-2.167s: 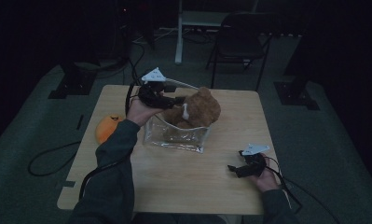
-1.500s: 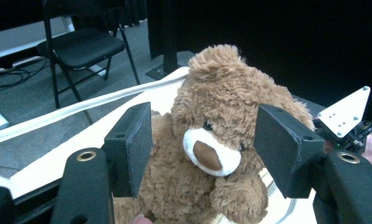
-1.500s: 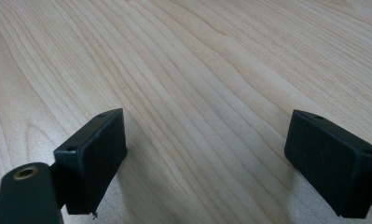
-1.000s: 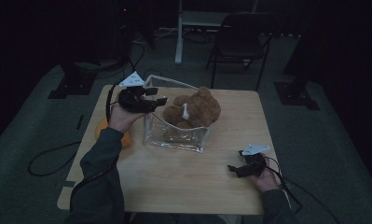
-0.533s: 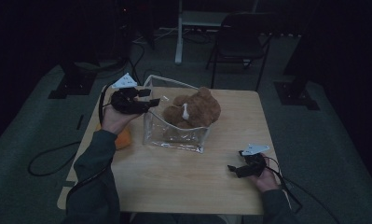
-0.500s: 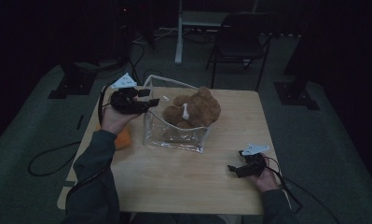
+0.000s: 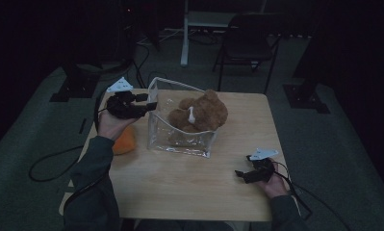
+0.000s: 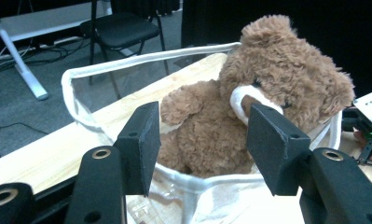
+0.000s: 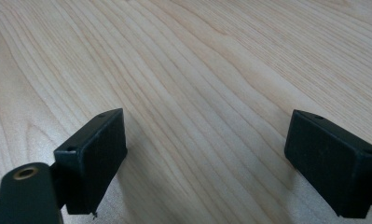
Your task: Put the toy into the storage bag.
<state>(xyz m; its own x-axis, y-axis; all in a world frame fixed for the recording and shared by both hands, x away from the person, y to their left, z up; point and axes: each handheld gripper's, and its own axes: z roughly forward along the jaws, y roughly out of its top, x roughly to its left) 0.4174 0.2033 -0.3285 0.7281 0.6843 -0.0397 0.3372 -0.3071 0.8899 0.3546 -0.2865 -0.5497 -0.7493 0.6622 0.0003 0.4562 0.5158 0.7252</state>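
Observation:
A brown teddy bear [image 7: 202,112] [image 8: 272,84] sits inside a clear bag with a white rim [image 7: 180,141] [image 8: 141,58] on the wooden table [image 7: 189,187]. My left gripper [image 7: 150,102] [image 8: 203,140] hovers just left of the bag's rim and points at the bear. It is open, its jaws have just been closing a little, and nothing is between them. My right gripper [image 7: 241,174] [image 9: 206,156] rests low over bare wood at the table's front right. It is open and holds nothing.
An orange soft object [image 7: 124,140] lies on the table left of the bag, under my left forearm. A black chair [image 7: 247,45] and a white desk leg [image 7: 184,33] stand beyond the table. Cables trail across the floor at the left.
My left gripper has drawn back to the left, from over the bear to outside the bag's left rim. The bear stays in the bag. The right gripper has not moved.

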